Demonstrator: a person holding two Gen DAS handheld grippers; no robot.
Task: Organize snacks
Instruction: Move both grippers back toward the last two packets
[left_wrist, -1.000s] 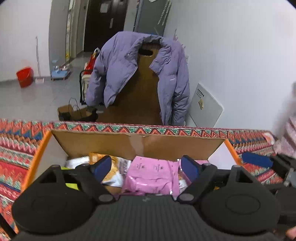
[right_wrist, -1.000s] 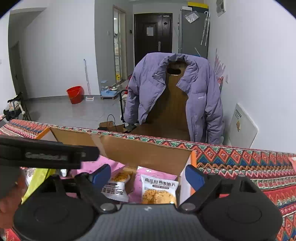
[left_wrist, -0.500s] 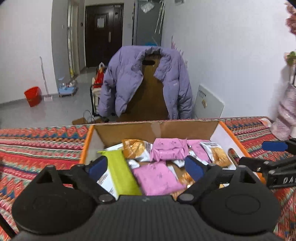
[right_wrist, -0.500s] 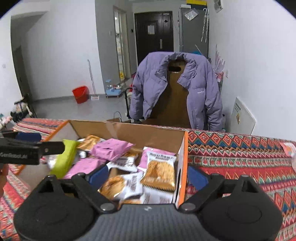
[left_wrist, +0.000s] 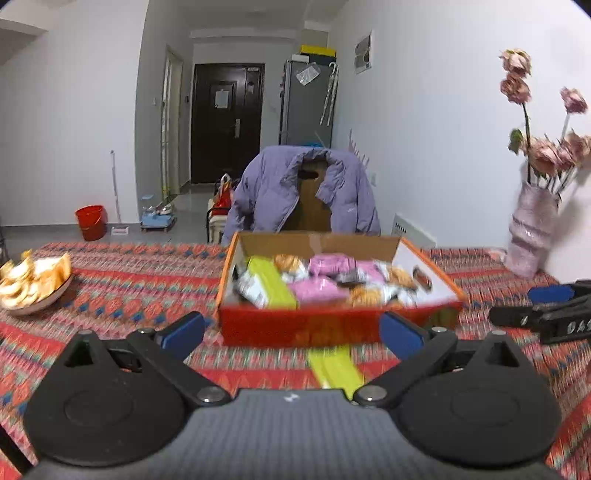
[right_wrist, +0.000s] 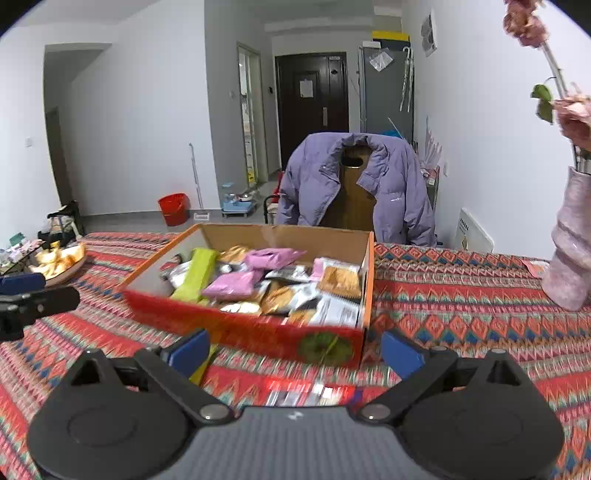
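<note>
Left wrist view shows both grippers, left (left_wrist: 291, 330) still widening and right (right_wrist: 293, 349) spread, empty before the snack box (left_wrist: 332, 325); next, likely picking up the yellow-green packet (left_wrist: 334, 367) in front of that box.

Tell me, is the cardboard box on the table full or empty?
Nearly full. The cardboard box is open at the top, and snack packets in pink, green and orange cover its whole floor in both views.

A purple jacket (left_wrist: 301, 184) is being draped over a chair; a vase (left_wrist: 530, 232) is being borne by the patterned tabletop (left_wrist: 129, 280); a red bucket (left_wrist: 90, 221) is being kept on the floor.
</note>
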